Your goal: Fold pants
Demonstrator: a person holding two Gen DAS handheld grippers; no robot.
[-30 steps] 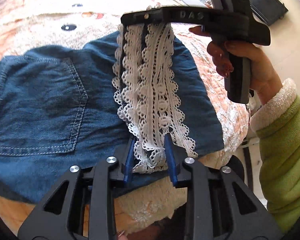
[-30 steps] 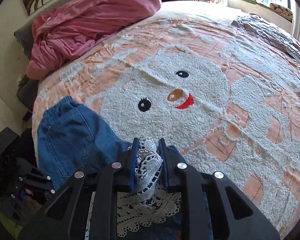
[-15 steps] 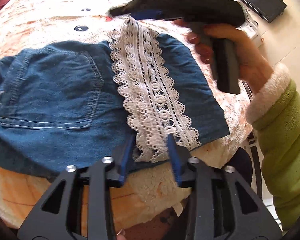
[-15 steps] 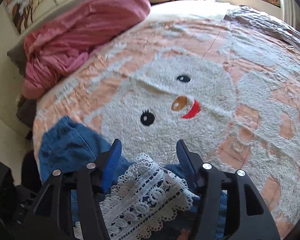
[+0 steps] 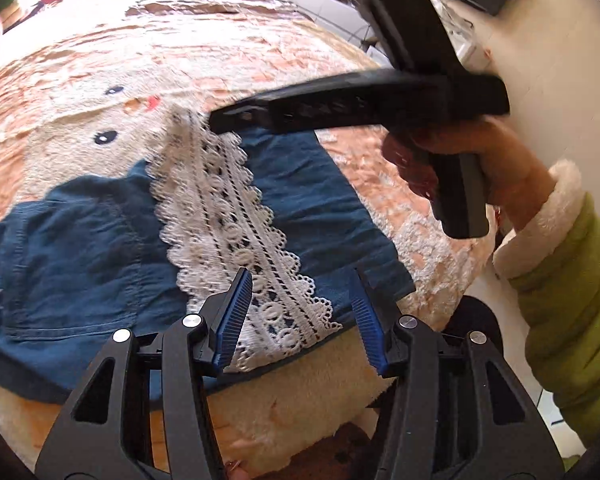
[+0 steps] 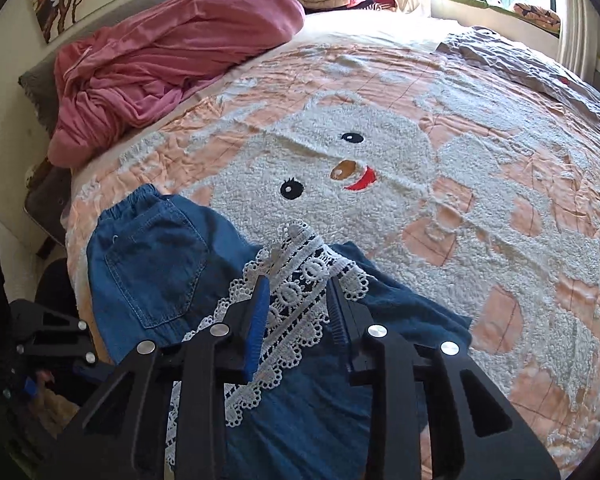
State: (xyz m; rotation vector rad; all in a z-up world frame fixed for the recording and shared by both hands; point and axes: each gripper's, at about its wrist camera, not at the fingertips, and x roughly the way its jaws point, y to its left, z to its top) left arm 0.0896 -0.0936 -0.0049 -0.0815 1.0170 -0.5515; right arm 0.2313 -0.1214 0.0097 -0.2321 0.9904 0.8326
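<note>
My L gripper point(image 5: 302, 316) & R gripper point(image 6: 298, 316), both wide open, empty, over denim pants point(image 5: 80, 248) on bed; lace hem point(image 5: 228, 236) runs 11–5 o'clock, L nearer.

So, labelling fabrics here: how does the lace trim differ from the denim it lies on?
The lace trim is white and openwork with scalloped edges; the denim pants are solid blue with a stitched pocket. The lace is a narrow band; the denim spreads wide on either side. Both lie flat on the bedspread.
</note>
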